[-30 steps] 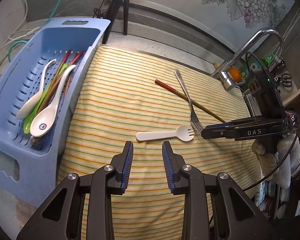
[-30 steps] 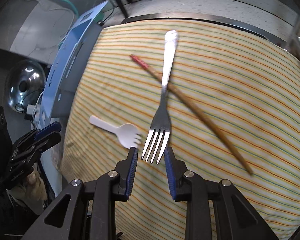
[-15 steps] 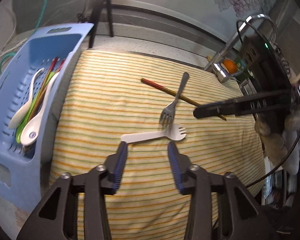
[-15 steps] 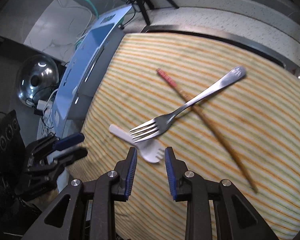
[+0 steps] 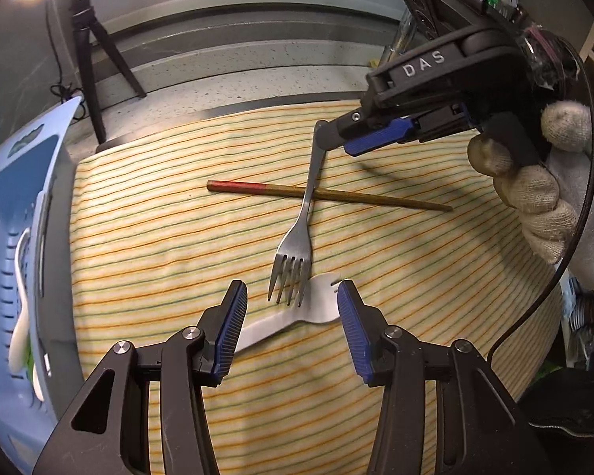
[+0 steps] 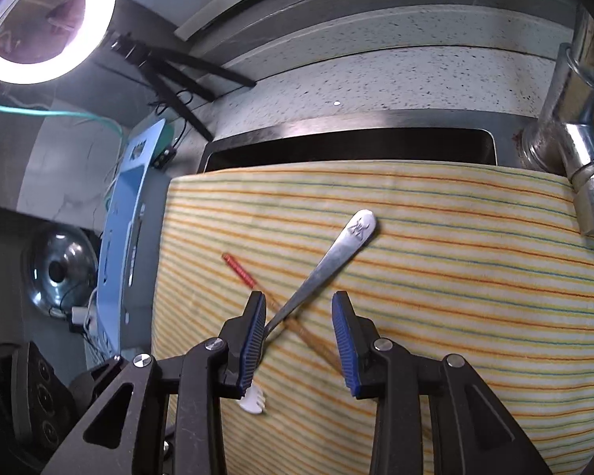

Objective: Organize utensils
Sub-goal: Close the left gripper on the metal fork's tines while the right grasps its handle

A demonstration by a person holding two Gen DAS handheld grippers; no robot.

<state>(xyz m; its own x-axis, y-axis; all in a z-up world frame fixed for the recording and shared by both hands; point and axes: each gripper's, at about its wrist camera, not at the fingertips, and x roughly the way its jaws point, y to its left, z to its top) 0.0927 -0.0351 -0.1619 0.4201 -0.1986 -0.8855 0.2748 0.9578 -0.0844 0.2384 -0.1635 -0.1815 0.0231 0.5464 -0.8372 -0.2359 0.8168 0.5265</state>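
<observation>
A metal fork (image 5: 301,213) lies on the striped cloth (image 5: 146,245) that covers the worktop. In the left wrist view its long axis runs from far to near, with the handle end at the far side and the tines pointing toward the camera. Its handle lies over a wooden chopstick (image 5: 328,194) that stretches crosswise, red-painted end to the left, so the two form a cross. The fork's tines rest on the head of a white plastic spork (image 5: 297,318), whose handle angles down and left toward the left hand-held gripper (image 5: 291,330). That gripper hovers low over the spork with its blue-padded fingers spread wide, holding nothing.

The right hand-held gripper (image 6: 298,340), carried in a gloved hand (image 5: 542,194), is also spread apart. In its own view the fork handle passes between the fingers, close to the left pad, without being pinched. Whether the pad touches the metal cannot be told. The chopstick crosses under the same gap.

A blue slotted drainer basket (image 5: 23,198) stands along the cloth's left edge with a white spoon (image 5: 19,316) inside. A chrome faucet (image 6: 574,126) rises at the cloth's far right corner, a small black tripod (image 5: 95,63) stands behind the cloth, and a ring light (image 6: 39,19) glows upper left.
</observation>
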